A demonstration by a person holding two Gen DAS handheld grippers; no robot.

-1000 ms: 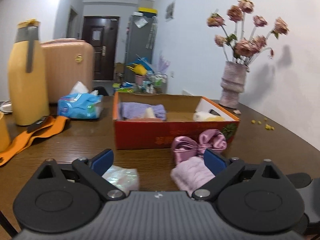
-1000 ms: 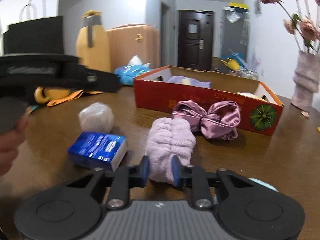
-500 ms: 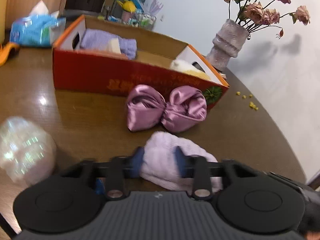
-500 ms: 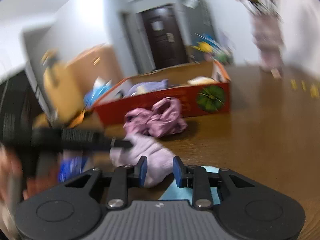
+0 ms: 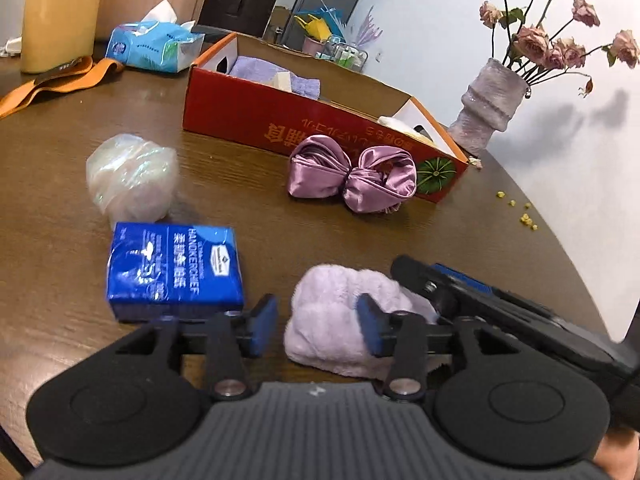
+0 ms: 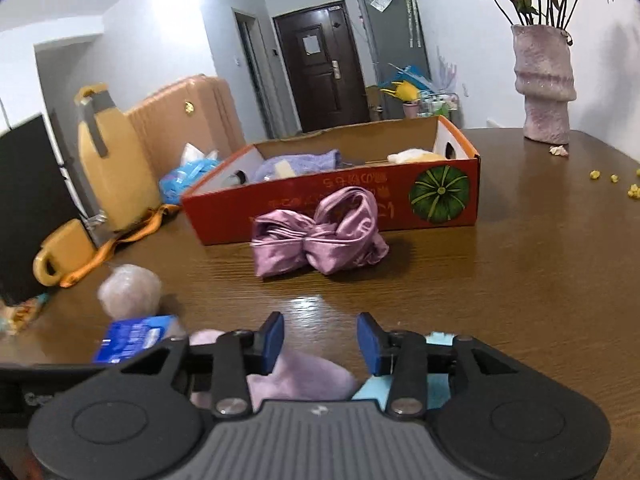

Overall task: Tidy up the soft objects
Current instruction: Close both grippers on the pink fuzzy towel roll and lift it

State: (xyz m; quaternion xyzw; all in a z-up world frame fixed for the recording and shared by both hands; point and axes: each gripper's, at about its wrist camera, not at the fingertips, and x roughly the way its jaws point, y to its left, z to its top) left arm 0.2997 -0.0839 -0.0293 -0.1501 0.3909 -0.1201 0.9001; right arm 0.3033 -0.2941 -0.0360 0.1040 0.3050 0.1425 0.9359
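The left gripper stands part open over the fluffy lilac cloth, its jaws having just widened; the right pad touches the fluff, the left stands clear. The right gripper, jaws also just widened, pads apart, hangs above that cloth's near end — gripping nothing. Beyond the cloth lies the satin bow, against the red box; left of the cloth, a blue tissue pack.
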